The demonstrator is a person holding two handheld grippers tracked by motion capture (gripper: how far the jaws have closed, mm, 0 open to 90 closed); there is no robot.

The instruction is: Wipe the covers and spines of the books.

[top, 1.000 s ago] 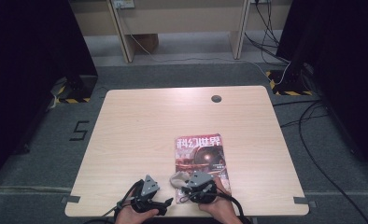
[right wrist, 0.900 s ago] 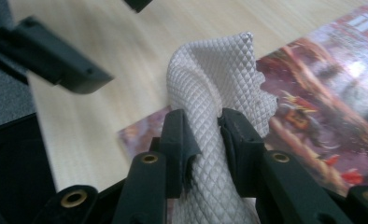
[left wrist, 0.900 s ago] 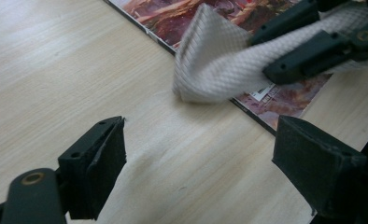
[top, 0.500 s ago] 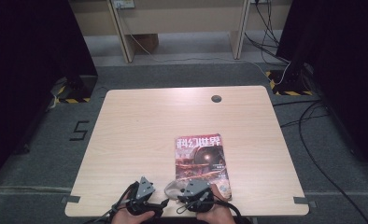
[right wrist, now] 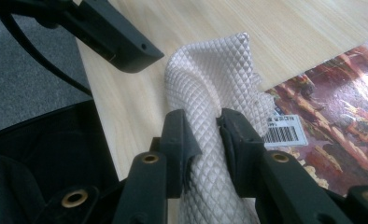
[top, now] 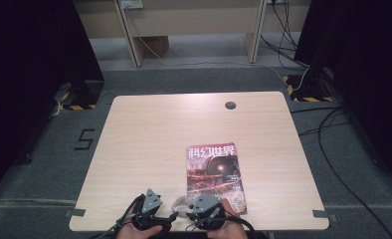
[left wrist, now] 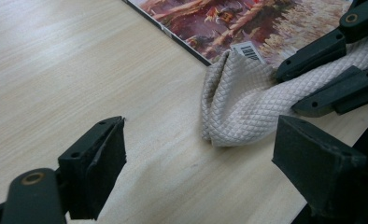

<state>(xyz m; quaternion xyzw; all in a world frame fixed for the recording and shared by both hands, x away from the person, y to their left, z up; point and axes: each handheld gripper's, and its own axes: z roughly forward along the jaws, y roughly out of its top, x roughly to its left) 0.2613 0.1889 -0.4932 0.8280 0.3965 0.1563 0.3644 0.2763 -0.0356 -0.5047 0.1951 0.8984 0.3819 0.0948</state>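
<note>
The right tongs [right wrist: 205, 135] are pinching a quilted white cloth [right wrist: 210, 84] beside the magazine [top: 215, 172]; the left tongs [left wrist: 205, 163] are standing spread over the tabletop [top: 159, 134].

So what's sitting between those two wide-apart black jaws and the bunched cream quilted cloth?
Nothing but bare light wooden table. In the left gripper view, the open left gripper faces the cream quilted cloth, which the right gripper pinches beside the magazine.
</note>
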